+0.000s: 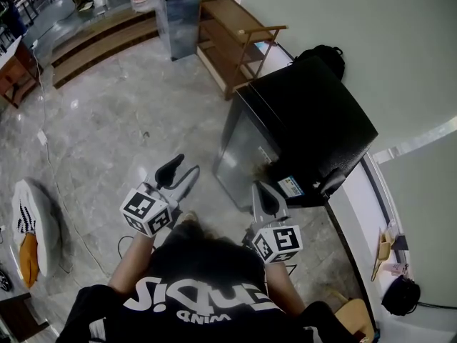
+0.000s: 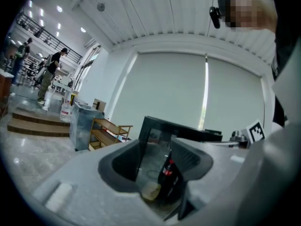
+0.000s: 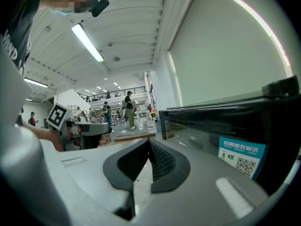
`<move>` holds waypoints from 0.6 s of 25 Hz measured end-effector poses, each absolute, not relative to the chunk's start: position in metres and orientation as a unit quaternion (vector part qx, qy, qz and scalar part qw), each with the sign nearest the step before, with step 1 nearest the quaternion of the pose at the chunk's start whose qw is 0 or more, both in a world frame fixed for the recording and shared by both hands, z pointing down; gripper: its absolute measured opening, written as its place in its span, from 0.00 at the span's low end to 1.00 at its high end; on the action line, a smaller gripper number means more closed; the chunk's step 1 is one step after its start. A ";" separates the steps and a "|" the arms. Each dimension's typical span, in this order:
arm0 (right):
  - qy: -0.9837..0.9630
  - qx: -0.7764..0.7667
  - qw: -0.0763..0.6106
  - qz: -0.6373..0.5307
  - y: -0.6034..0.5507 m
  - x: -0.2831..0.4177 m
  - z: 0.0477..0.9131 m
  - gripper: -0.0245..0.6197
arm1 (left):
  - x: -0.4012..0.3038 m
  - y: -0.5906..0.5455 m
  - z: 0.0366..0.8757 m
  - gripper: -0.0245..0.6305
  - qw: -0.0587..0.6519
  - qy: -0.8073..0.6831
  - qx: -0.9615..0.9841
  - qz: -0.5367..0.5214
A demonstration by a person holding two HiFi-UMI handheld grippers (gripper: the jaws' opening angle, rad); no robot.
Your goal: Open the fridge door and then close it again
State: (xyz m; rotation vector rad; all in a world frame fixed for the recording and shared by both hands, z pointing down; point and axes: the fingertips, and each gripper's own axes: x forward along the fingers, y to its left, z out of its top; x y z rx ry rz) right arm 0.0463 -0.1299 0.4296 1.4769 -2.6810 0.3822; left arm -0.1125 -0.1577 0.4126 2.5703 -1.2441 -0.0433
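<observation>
L gripper point(image 1: 178, 174) spread wide, empty. R gripper point(image 1: 265, 197) clenched, empty. Mini fridge point(image 1: 307, 123) door point(image 1: 241, 152) ahead of L, looks shut. Square L jaws on door edge before squeezing.

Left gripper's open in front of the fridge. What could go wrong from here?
The left gripper stands open and clear of the fridge, so a door not fully latched could go unnoticed. The shut right gripper sits close to the fridge's corner by the blue label and could knock it. A hard push might topple the bottle inside.

A blue label point(image 3: 241, 156) on the fridge point(image 3: 207, 121) reads "中国能效标识".
</observation>
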 end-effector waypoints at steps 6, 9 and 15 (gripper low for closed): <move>-0.866 0.483 0.024 0.128 -0.138 0.045 0.429 0.04 | -0.109 -0.172 0.419 0.37 0.147 -0.414 0.898 -0.008; -0.864 0.485 0.024 0.132 -0.140 0.043 0.430 0.04 | -0.104 -0.182 0.424 0.37 0.148 -0.399 0.905 0.004; -0.856 0.498 0.023 0.136 -0.147 0.043 0.434 0.04 | -0.095 -0.208 0.435 0.37 0.146 -0.376 0.915 0.016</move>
